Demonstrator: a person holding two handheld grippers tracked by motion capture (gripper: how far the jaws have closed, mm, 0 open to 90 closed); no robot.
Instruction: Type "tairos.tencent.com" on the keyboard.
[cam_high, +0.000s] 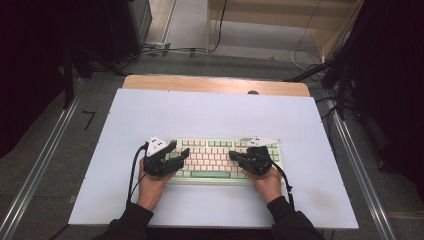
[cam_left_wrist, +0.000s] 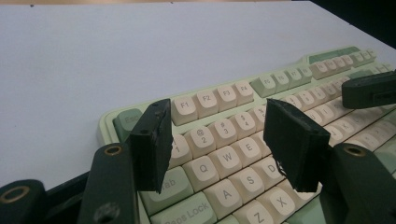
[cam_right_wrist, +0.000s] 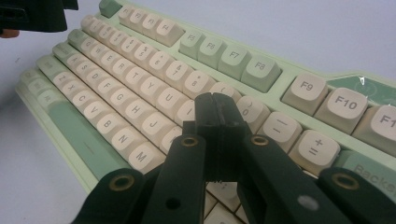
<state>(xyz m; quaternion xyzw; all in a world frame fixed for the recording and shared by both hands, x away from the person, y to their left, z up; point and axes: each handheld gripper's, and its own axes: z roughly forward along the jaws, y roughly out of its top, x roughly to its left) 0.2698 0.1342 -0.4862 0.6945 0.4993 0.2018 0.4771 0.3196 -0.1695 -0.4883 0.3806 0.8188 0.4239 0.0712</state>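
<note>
keyboard (cam_high: 212, 159) mint green w/ cream keys, flat on white table (cam_high: 210, 112), near front edge, roughly centered between left and right edges

left gripper (cam_high: 176, 152) over keyboard's left end, jaws spread wide, nothing between them, hovering above Q/W/A/S area; in its own view (cam_left_wrist: 217, 140) number row visible through gap

right gripper (cam_high: 235, 156) over right half, jaws pressed together, pads touching, nothing clamped; own view (cam_right_wrist: 215, 135) puts tips just above keys near 9/0

hands come in from front edge
</note>
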